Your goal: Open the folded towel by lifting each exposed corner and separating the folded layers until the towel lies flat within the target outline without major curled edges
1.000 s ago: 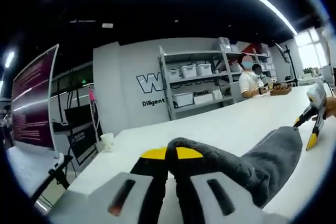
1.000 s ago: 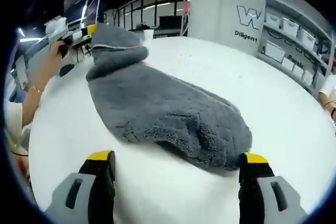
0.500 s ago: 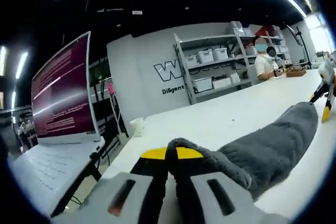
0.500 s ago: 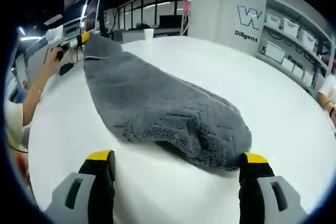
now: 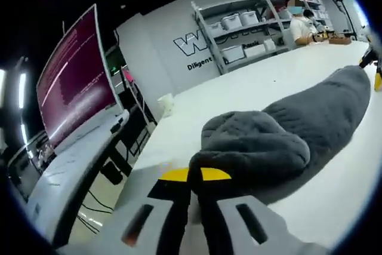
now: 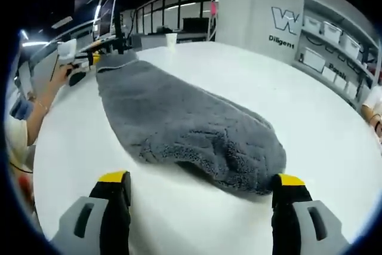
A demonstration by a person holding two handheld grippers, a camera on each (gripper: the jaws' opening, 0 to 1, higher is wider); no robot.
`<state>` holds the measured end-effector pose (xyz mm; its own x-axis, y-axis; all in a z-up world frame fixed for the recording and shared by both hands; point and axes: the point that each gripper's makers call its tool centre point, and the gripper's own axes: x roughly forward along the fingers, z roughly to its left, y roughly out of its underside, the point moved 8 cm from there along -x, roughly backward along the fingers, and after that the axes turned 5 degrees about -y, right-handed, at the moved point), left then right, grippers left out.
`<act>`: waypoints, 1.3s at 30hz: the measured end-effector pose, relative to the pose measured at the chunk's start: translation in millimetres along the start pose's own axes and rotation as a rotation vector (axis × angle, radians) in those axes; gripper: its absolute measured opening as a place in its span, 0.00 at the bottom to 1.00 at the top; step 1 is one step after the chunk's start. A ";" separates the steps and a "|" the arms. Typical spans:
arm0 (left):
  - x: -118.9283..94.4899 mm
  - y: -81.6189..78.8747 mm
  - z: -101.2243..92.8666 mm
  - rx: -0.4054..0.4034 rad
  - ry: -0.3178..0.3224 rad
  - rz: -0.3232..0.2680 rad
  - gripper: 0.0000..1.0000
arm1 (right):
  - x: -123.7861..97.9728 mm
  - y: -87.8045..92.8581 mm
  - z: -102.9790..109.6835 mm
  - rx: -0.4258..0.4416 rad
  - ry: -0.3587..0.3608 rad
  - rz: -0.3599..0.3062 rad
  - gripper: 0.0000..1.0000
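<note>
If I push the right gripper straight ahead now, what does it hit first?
Most likely the bunched near end of the gray towel, which lies on the white table just ahead between the open jaws of the right gripper. Depth is hard to judge.

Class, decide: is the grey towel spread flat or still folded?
Still partly folded. The grey towel lies long on the white table, its near end bunched in thick layers; the left tongs pinch one end.

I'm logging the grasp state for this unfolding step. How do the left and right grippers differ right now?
The left gripper is shut on a corner of the grey towel; the right gripper is open, holding nothing. The left sits at the towel's far end, the right before the bunched near end. Both have yellow-tipped black jaws.
</note>
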<state>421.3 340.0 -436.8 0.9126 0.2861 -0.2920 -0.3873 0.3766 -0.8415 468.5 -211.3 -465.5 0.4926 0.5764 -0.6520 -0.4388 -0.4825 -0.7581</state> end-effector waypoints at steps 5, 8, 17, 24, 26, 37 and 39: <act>-1.2 8.1 -5.6 0.050 0.029 0.069 0.04 | -0.6 -0.4 1.0 -0.003 -0.001 0.000 0.99; -5.4 8.5 -6.8 0.042 0.051 0.076 0.07 | -1.4 -0.7 1.6 -0.004 -0.001 -0.001 0.99; -32.0 -6.2 -15.9 -0.115 0.123 0.046 0.61 | -2.8 -1.2 4.1 0.001 -0.006 -0.010 0.99; -45.7 -47.4 -49.1 -0.130 0.290 -0.093 0.90 | -2.6 -1.3 5.1 0.001 -0.007 -0.011 0.99; -45.7 -59.5 -59.9 -0.126 0.303 -0.147 0.95 | -2.3 -0.9 5.2 0.003 -0.008 -0.011 0.99; -28.0 -114.1 -120.2 -0.134 0.496 -0.219 0.99 | -5.0 -1.8 5.6 0.006 -0.006 -0.022 0.99; -20.7 -121.2 -130.4 -0.138 0.524 -0.225 0.99 | -5.7 -1.7 4.9 0.010 -0.005 -0.025 0.98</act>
<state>466.4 173.5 -387.9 0.9270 -0.2746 -0.2555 -0.1879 0.2497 -0.9499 462.7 -210.6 -460.4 0.4998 0.5916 -0.6326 -0.4340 -0.4610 -0.7740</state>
